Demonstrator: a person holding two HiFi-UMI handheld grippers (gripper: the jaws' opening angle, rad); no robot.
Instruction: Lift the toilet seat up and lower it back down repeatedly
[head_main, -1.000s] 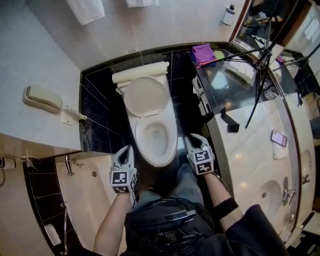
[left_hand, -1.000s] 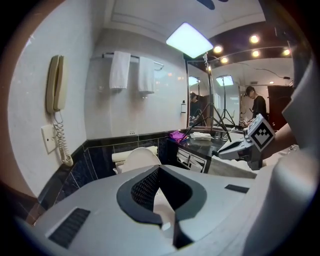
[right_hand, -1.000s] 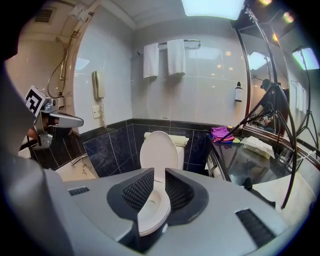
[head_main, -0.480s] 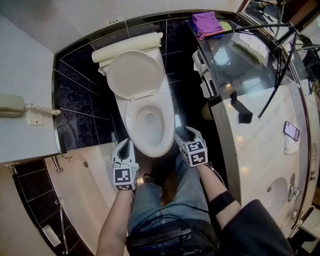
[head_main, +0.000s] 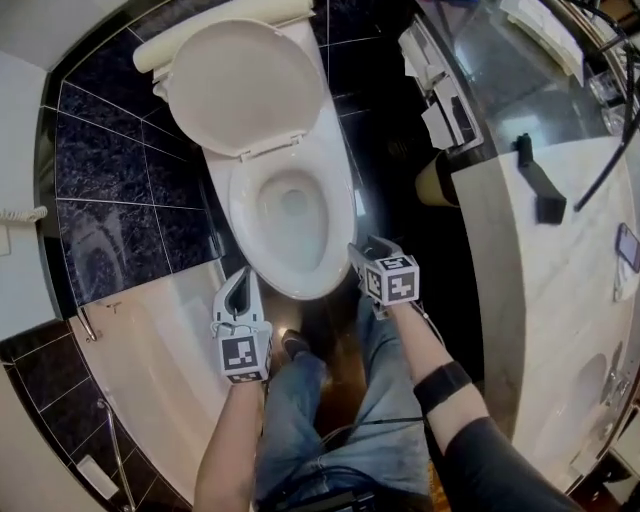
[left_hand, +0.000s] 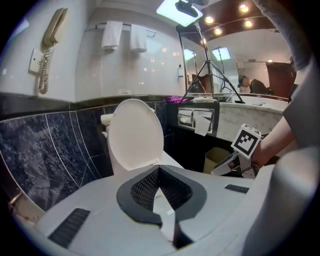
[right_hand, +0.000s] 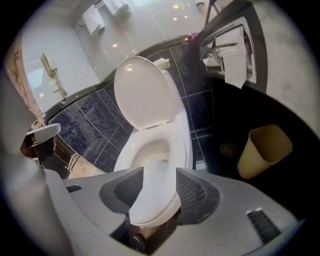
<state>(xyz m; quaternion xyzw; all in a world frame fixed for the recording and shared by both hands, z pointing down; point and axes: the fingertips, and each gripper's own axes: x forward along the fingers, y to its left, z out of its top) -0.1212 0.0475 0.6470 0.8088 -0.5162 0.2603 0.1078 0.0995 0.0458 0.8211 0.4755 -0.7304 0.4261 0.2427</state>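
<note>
R gripper (head_main: 358, 256) is sitting at abt 5 o'clock of the bowl (head_main: 292, 222), right by its front edge. Its jaws are opening. In the right gripper view the seat's (head_main: 243, 225) front lip is showing between the pads, but they're looking released, not pinching it.

L gripper (head_main: 243, 288) is hanging at abt 7 o'clock of the bowl, over the tub (head_main: 150, 345) edge and apart from the toilet. Its fingers are clenched tip to tip w/ nothing between them, so it's taking no part right now.

The seat is lying flat on the bowl rim, as far as these views are showing. The lid (head_main: 243, 85) is standing upright at 12 o'clock, leaning back toward the tank.

Progress, as a judgement: this is looking like the bottom of a cycle, w/ the seat down and the R gripper letting go. Since the task is repeating, the next step is prob. another lift. For that, the R gripper needs to be closing on the front lip again and swinging the seat up toward the lid, then bringing it back down. How many reps are done or left, the pics aren't telling.
</note>
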